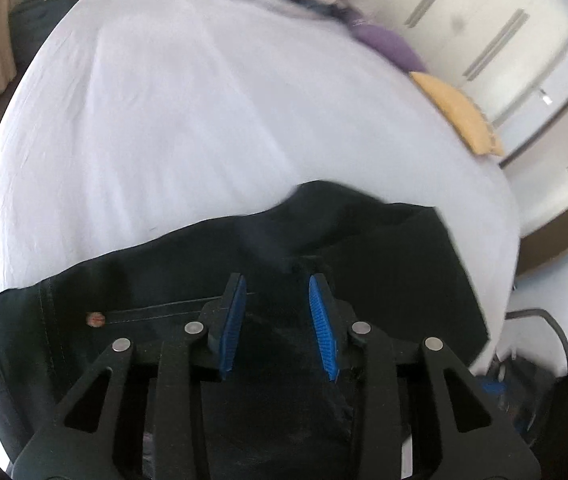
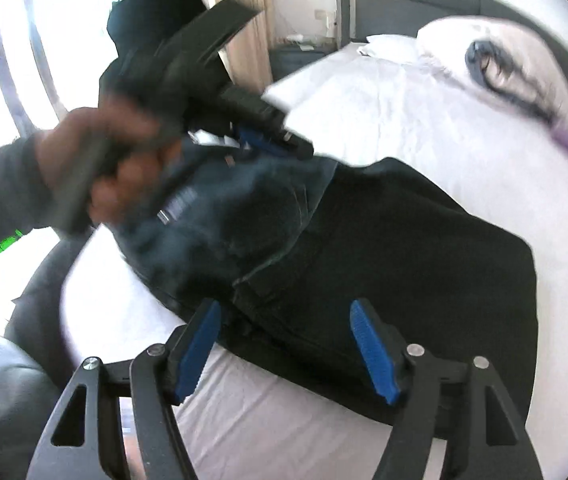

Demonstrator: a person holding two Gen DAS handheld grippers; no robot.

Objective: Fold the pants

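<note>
Black pants (image 1: pixel 364 264) lie bunched on a white bed (image 1: pixel 164 120); they also show in the right wrist view (image 2: pixel 404 248), with the waist part raised at the left. My left gripper (image 1: pixel 278 292) hovers over the pants near a rivet (image 1: pixel 95 319), its blue pads apart with dark cloth between them; whether it grips the cloth is unclear. In the right wrist view the left gripper (image 2: pixel 272 140) is blurred at the raised waist. My right gripper (image 2: pixel 284 316) is open just above the near edge of the pants, holding nothing.
A patterned pillow (image 2: pixel 516 68) and a white pillow (image 2: pixel 392 46) lie at the head of the bed. A purple cloth (image 1: pixel 388 46) and an orange cloth (image 1: pixel 460 112) lie at the bed's right edge. White wardrobe doors (image 1: pixel 504 20) stand beyond. A curtain (image 2: pixel 240 20) hangs by the window.
</note>
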